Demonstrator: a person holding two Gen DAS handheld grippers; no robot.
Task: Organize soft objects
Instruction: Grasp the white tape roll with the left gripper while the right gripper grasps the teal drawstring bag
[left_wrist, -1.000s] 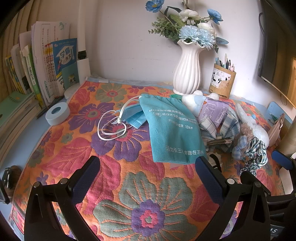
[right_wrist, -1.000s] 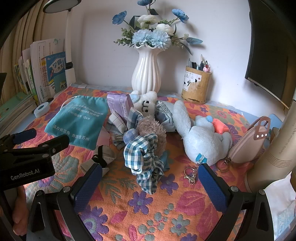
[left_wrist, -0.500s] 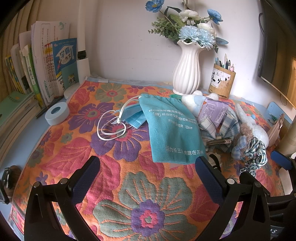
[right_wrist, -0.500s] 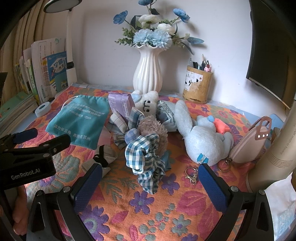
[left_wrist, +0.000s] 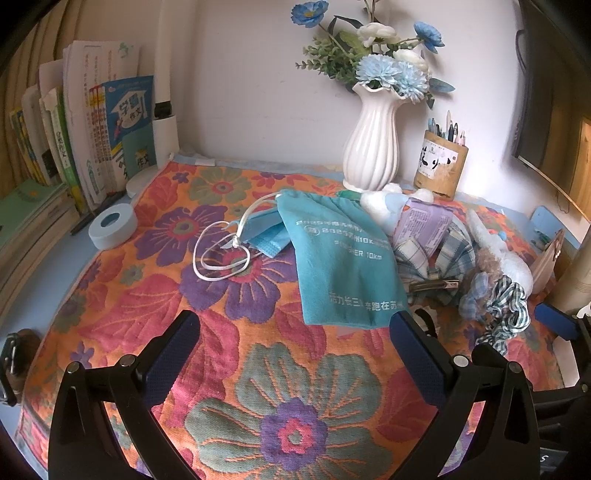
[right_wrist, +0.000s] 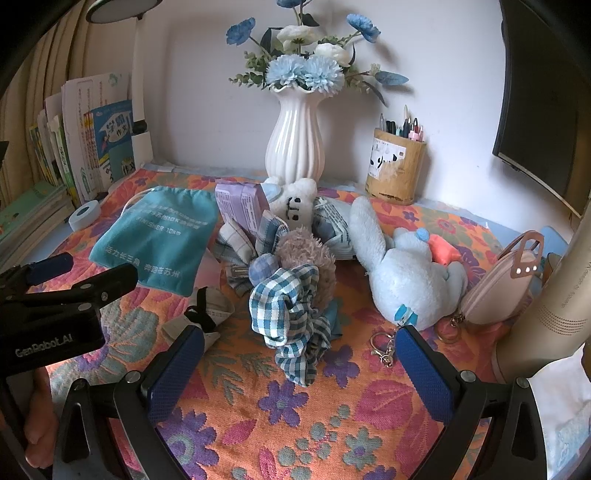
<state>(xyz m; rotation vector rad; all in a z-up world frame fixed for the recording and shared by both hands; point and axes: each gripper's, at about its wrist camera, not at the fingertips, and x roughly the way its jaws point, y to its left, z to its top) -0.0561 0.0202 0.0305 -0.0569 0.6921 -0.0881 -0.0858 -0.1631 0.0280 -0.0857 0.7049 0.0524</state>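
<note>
While both claws, left gripper (left_wrist: 293, 354) and right gripper (right_wrist: 299, 365), are hovering spread wide and empty (presumably choosing), the blue-checked fabric scrunchie (right_wrist: 290, 314) is lying mid-cloth beside the teal drawstring pouch (right_wrist: 157, 240), awaiting sorting.

white vase (right_wrist: 293, 138), pen holder (right_wrist: 395, 171), tape roll (left_wrist: 112, 227), books (left_wrist: 88, 147)

Bare flowery cloth (left_wrist: 229, 350) lies in front of the left tongs (left_wrist: 295, 354), up to the teal bag (left_wrist: 340, 258) at 1 o'clock. At 12 o'clock the checked scrunchie (right_wrist: 291, 314) blocks the right tongs (right_wrist: 299, 373), with the blue bunny (right_wrist: 410, 273) at 2 o'clock.
</note>
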